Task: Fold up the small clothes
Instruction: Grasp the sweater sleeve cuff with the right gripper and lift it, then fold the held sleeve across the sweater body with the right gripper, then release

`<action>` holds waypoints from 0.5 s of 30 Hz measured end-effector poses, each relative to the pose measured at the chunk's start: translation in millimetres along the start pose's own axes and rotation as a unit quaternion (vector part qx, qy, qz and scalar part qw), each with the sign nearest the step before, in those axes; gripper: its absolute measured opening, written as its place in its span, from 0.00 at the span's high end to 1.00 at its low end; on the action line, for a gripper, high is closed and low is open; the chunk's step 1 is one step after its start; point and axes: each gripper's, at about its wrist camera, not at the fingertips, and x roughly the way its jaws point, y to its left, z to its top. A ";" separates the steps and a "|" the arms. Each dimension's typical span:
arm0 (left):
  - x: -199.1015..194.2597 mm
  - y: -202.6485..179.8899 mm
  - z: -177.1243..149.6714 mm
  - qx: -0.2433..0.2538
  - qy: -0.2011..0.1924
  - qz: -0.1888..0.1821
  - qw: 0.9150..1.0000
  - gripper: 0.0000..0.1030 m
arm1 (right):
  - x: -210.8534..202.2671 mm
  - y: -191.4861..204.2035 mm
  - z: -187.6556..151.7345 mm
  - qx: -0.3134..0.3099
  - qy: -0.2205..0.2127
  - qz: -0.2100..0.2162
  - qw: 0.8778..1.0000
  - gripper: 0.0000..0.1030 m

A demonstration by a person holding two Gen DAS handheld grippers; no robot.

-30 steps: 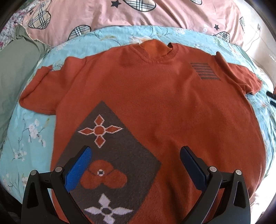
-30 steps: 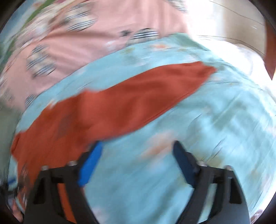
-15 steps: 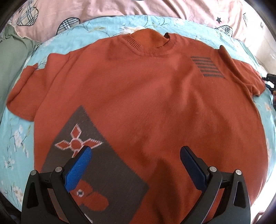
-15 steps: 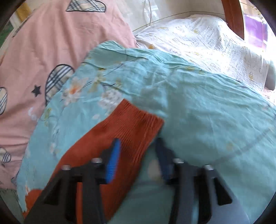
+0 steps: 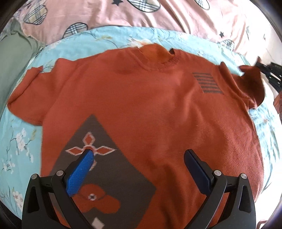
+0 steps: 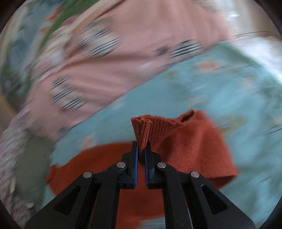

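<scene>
An orange knitted short-sleeved sweater lies flat, front up, on a light blue floral sheet. It has a grey diamond panel with flowers at the lower left and a striped patch on the chest. My left gripper is open and empty above the sweater's lower half. My right gripper is shut on the ribbed cuff of the sweater's right sleeve and holds it lifted off the sheet. That raised sleeve and the black right gripper show at the far right of the left wrist view.
A pink quilt with plaid hearts lies along the far side of the bed. A green cloth lies at the left. The right wrist view is blurred by motion.
My right gripper closed on the sleeve cuff and lifted it, swinging left. The left gripper stayed open and drifted back a little over the sweater.
</scene>
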 end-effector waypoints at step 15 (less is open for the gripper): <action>-16.3 71.9 2.9 -0.068 -0.049 -0.060 0.995 0.01 | 199.0 232.0 -141.5 -0.069 0.211 0.169 0.960 0.93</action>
